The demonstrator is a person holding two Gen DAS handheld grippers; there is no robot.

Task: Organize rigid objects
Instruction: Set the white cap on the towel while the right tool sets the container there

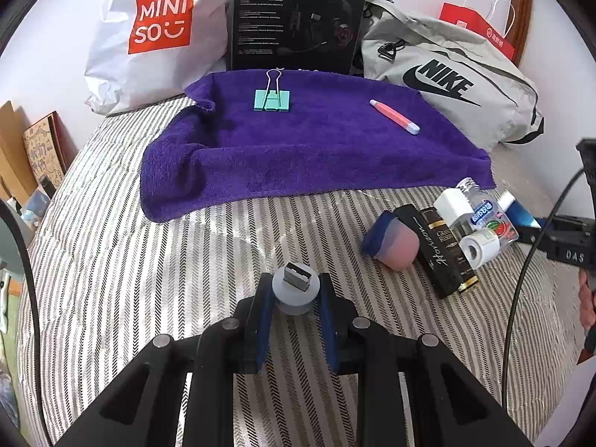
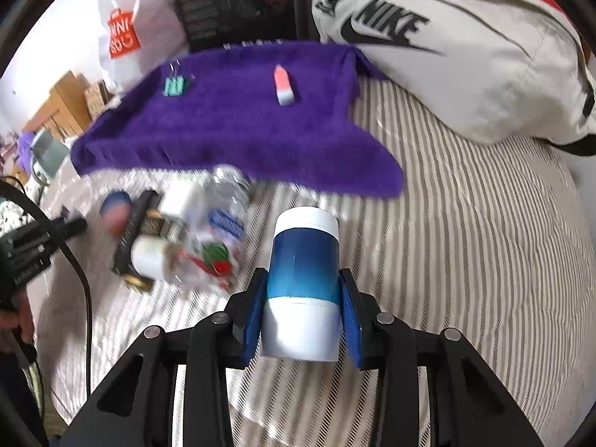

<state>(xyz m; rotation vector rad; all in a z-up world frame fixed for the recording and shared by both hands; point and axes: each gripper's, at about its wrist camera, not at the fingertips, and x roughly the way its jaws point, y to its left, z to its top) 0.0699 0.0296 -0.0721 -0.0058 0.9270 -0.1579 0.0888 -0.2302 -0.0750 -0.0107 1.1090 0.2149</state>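
USB adapter (image 1: 294, 290) | your left claw (image 1: 294, 300) pinches it, plug forward | purple towel (image 1: 298, 141) straight ahead | right claw (image 2: 303, 298) clamps blue-white tube (image 2: 303, 279), axis forward

A bedroom at home: striped bedding (image 1: 149, 260), shopping bags (image 1: 149, 37).

a striped bedspread (image 1: 149, 260) under a plain white wall (image 1: 56, 56), brightly lit.
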